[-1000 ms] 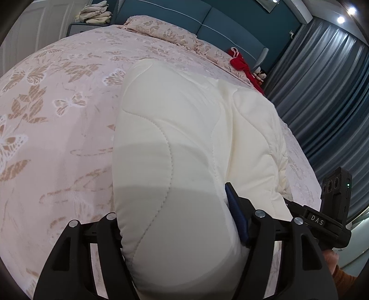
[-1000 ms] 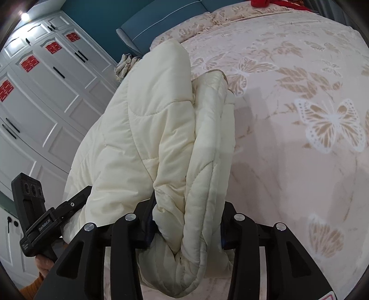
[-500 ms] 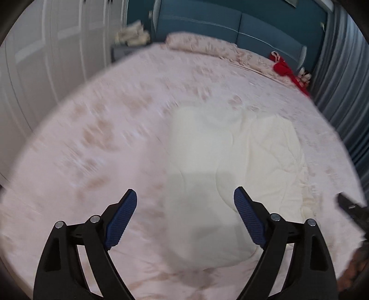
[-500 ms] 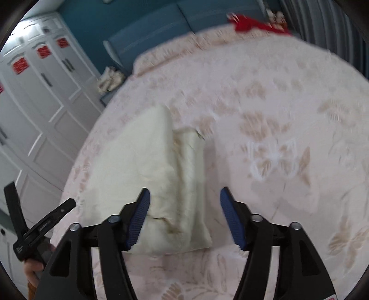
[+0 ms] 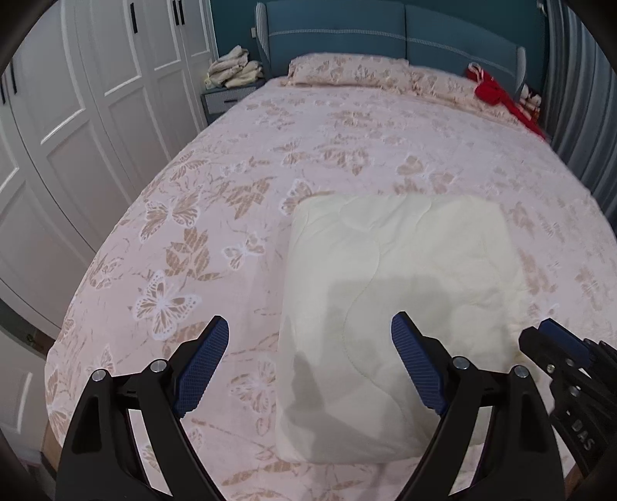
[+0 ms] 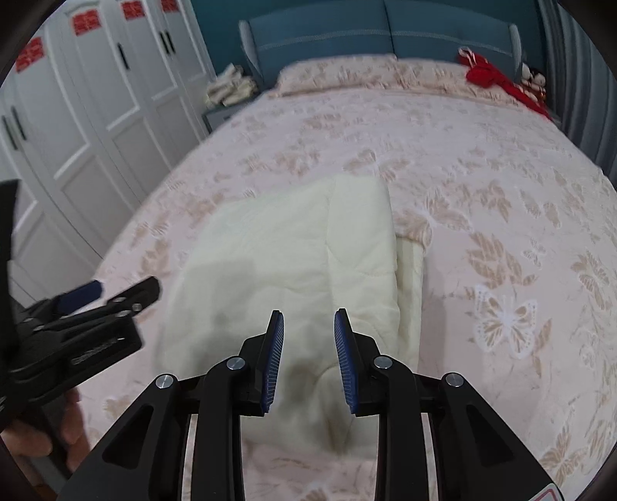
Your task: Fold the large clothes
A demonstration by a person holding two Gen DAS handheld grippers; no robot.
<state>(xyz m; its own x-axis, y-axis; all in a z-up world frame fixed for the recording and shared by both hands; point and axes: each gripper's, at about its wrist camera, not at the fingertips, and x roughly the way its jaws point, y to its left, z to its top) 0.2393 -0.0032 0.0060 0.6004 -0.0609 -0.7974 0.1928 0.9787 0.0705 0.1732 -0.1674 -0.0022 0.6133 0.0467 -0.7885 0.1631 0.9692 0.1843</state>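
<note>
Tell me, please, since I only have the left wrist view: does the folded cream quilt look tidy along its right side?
Observer: Not quite. In the right wrist view a lower layer of the cream quilt sticks out past the top fold on that side.
Operator: Thank you. Is the right gripper holding any of it?
Observer: No. The right gripper is above the quilt with a narrow gap and nothing between its pads; its jaws have just been closing.
Operator: And is anything on the wardrobe doors?
Observer: Yes, red paper squares near the tops of the wardrobe doors.
</note>
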